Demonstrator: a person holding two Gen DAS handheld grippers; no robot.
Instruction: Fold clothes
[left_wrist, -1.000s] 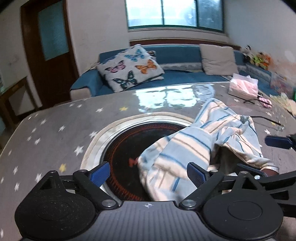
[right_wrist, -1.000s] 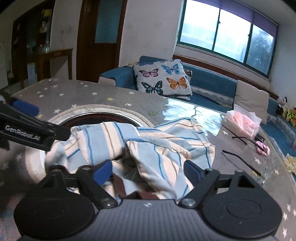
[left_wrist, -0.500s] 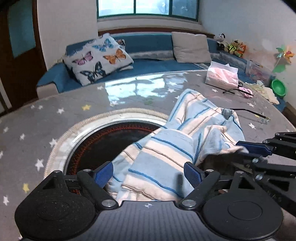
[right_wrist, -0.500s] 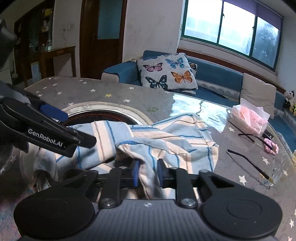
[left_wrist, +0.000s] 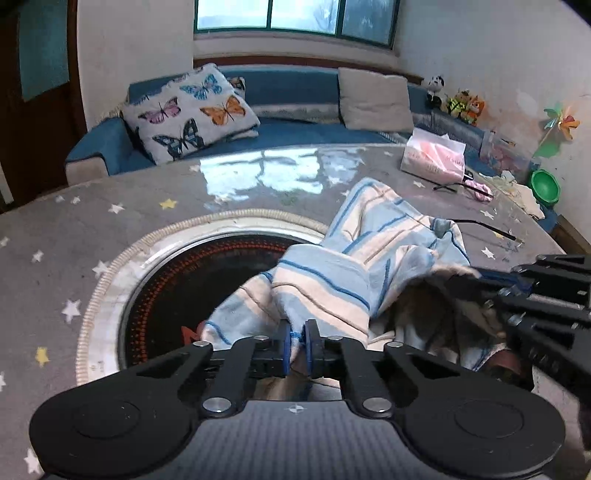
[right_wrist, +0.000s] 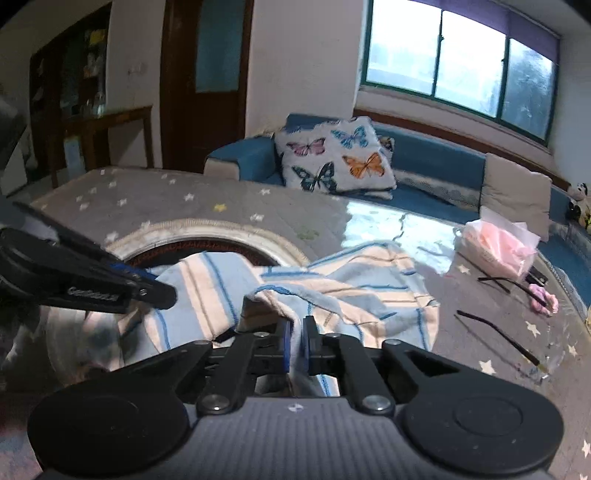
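A crumpled garment with blue, cream and white stripes (left_wrist: 373, 258) lies on the grey star-patterned table (left_wrist: 59, 229), partly over a round dark inset. My left gripper (left_wrist: 296, 345) is shut on the garment's near edge, a fold of cloth pinched between its blue pads. In the right wrist view the same striped garment (right_wrist: 351, 288) spreads ahead, and my right gripper (right_wrist: 294, 343) is shut on another near fold. The right gripper (left_wrist: 480, 277) also shows as a black arm at the right of the left wrist view. The left gripper's black arm (right_wrist: 92, 280) reaches in from the left.
A round dark inset (left_wrist: 192, 280) with a pale ring sits in the table's middle. A pink tissue pack (left_wrist: 434, 162), thin black rods (right_wrist: 498, 338) and a pink item (right_wrist: 543, 297) lie at the far right. A blue sofa with a butterfly cushion (left_wrist: 188, 110) stands behind.
Both grippers went from open to shut on folds of the striped garment, the right one first. The left gripper moved forward and down toward the cloth's near edge.
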